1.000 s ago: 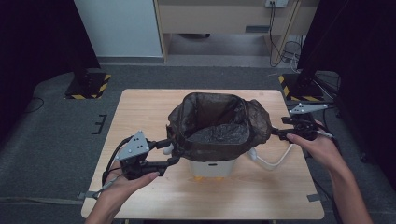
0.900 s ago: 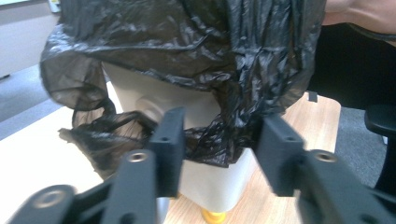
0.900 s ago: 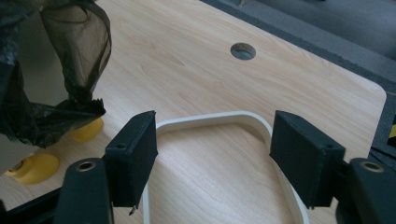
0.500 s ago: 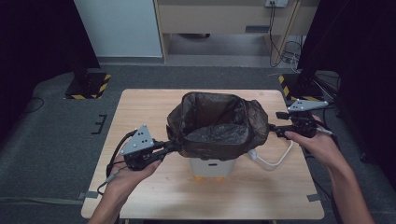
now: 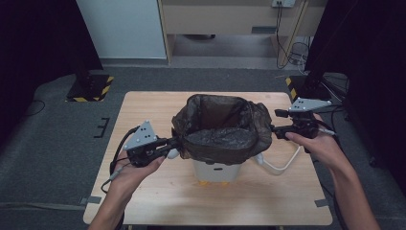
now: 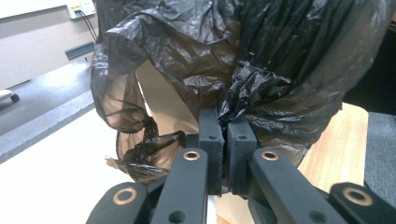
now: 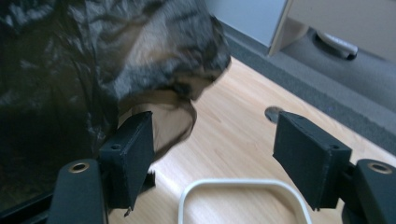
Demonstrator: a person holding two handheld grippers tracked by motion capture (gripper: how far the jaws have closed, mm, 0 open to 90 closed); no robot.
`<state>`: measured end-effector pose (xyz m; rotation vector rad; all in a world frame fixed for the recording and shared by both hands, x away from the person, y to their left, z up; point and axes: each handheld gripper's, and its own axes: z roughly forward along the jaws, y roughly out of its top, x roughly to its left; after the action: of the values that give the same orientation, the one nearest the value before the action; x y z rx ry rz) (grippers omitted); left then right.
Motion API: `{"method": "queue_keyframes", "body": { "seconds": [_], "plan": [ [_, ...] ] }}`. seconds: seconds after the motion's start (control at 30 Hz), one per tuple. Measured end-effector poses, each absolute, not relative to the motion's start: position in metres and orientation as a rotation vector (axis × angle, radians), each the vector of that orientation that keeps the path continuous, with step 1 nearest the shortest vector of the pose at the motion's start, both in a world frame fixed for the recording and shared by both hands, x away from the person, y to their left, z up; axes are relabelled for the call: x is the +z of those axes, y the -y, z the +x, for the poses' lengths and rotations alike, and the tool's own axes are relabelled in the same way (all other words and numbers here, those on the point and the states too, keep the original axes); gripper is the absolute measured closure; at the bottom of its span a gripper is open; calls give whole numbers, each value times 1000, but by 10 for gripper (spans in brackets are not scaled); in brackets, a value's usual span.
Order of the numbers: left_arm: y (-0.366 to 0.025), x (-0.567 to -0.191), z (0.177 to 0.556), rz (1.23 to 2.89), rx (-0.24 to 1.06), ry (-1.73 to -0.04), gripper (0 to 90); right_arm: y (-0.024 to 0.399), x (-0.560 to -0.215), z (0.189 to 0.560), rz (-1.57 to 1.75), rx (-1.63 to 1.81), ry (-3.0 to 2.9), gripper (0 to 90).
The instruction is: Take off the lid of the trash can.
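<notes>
At the left, a gathered fold of the black bag [image 6: 261, 70] is pinched between the closed jaws of the left gripper [image 6: 224, 135], held in the left hand [image 5: 136, 167]. The bag is draped over the upright white bin [image 5: 216, 170] at the middle of the wooden table [image 5: 143, 191], its mouth facing upward. At the right, the right gripper [image 7: 212, 158] is spread wide beside the bag, nothing clamped; a white loop [image 7: 243, 196] lies below it.
</notes>
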<state>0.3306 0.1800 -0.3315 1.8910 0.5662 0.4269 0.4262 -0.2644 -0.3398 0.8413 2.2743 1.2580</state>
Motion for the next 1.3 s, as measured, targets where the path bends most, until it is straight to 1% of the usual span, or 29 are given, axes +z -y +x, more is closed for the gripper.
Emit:
{"method": "queue_keyframes", "body": {
  "seconds": [0.33,0.4,0.47,0.63,0.7,1.07,1.17,1.3],
  "plan": [
    [-180,-329,333,1883,426,-570,864,248,-326,429,736,1227,-2267,301],
    [-181,-329,334,1880,418,-569,864,245,-324,429,712,1219,-2267,346],
    [-181,-329,334,1882,414,-566,864,242,-322,431,690,1216,-2262,373],
    [-182,-327,334,1888,412,-559,866,236,-316,433,641,1214,-2241,501],
    [-182,-327,335,1890,408,-557,867,233,-313,433,616,1210,-2236,535],
    [-185,-326,336,1881,380,-558,878,231,-302,434,610,1253,-2238,854],
    [-185,-326,336,1879,379,-556,880,231,-299,434,631,1274,-2237,894],
    [-186,-323,334,1872,375,-552,881,233,-292,434,669,1322,-2230,900]
  ]
}}
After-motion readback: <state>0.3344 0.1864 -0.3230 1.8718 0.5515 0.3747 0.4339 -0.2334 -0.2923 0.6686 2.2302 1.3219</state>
